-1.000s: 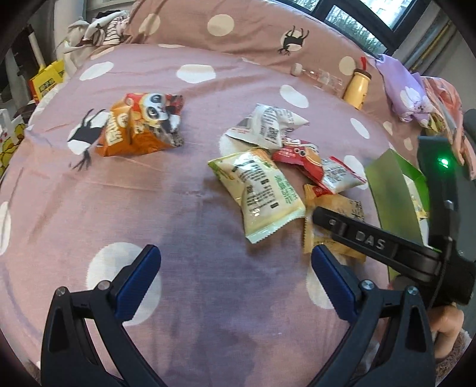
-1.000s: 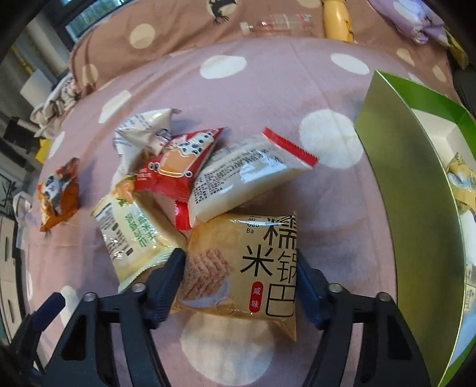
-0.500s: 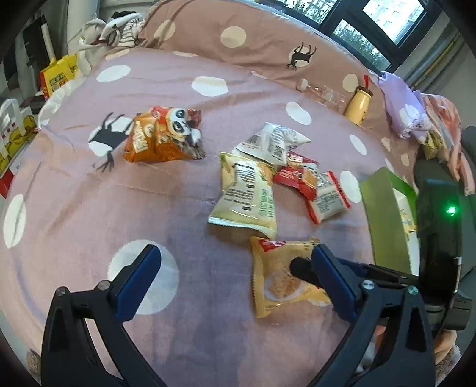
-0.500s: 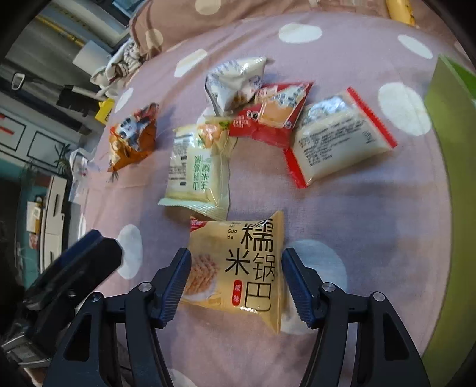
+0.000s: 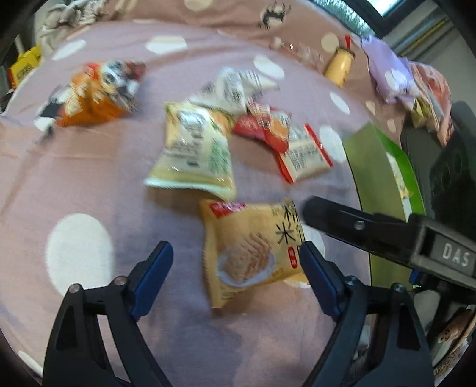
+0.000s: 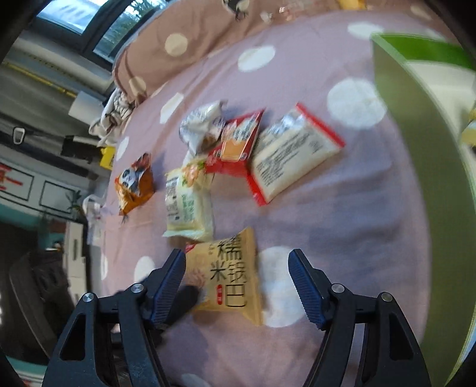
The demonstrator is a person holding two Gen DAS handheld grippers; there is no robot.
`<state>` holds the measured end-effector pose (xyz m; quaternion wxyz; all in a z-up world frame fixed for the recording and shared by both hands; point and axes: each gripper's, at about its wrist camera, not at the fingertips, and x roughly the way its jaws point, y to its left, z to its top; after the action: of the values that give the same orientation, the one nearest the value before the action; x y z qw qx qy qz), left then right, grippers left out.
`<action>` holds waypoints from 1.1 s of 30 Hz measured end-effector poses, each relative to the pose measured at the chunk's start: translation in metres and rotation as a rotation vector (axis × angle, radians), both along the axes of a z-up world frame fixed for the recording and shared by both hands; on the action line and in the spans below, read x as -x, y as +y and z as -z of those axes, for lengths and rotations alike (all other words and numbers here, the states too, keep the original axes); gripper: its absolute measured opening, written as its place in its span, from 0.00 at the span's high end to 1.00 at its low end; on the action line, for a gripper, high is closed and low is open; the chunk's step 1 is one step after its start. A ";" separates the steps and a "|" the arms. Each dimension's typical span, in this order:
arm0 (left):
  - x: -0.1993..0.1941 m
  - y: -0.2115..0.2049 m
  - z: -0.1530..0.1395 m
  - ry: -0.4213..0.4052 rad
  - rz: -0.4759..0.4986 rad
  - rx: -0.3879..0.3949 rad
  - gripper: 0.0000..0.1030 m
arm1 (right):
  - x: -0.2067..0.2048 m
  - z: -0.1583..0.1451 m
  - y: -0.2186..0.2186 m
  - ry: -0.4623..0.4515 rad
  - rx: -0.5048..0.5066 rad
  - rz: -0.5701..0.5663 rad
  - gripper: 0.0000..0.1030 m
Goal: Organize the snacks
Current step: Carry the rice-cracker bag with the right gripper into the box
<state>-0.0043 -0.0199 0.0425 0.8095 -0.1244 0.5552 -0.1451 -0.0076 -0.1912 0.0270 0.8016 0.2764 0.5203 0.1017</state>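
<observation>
Both grippers shifted — right gripper (image 6: 236, 279) widening off the yellow packet (image 6: 229, 277); left gripper (image 5: 236, 271) narrowing, ungripped.

Bedding and clutter surrounding the scene

A pink polka-dot bedspread (image 5: 89, 184) is covering the bed, while a yellow bottle (image 5: 339, 64) is lying near lilac fabric (image 5: 386, 74) by the window (image 6: 89, 26).

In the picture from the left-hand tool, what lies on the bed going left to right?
Orange snack bag → pale yellow-green packet → tan rice-cracker packet → red-edged packet → green box.
</observation>
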 end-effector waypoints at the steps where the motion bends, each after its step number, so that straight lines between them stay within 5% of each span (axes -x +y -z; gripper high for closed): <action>1: -0.001 -0.003 0.003 0.007 0.007 -0.005 0.20 | -0.001 0.003 0.003 0.006 0.006 -0.007 0.31; 8: -0.005 -0.009 0.014 0.030 0.044 0.051 0.28 | -0.010 0.018 0.019 0.036 0.022 -0.060 0.49; 14: -0.002 -0.013 0.010 0.005 0.035 0.064 0.44 | -0.008 0.017 0.016 0.034 -0.023 -0.055 0.50; 25: 0.015 -0.042 -0.064 -0.219 0.063 0.047 0.45 | 0.021 -0.058 -0.003 -0.183 0.020 -0.003 0.50; 33: 0.015 -0.105 -0.104 -0.330 0.204 0.051 0.45 | 0.057 -0.100 -0.068 -0.295 0.032 0.145 0.50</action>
<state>-0.0193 -0.1248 0.1463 0.8672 -0.0625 0.4208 -0.2588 -0.0642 -0.2588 0.1267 0.8789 0.2826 0.3770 0.0747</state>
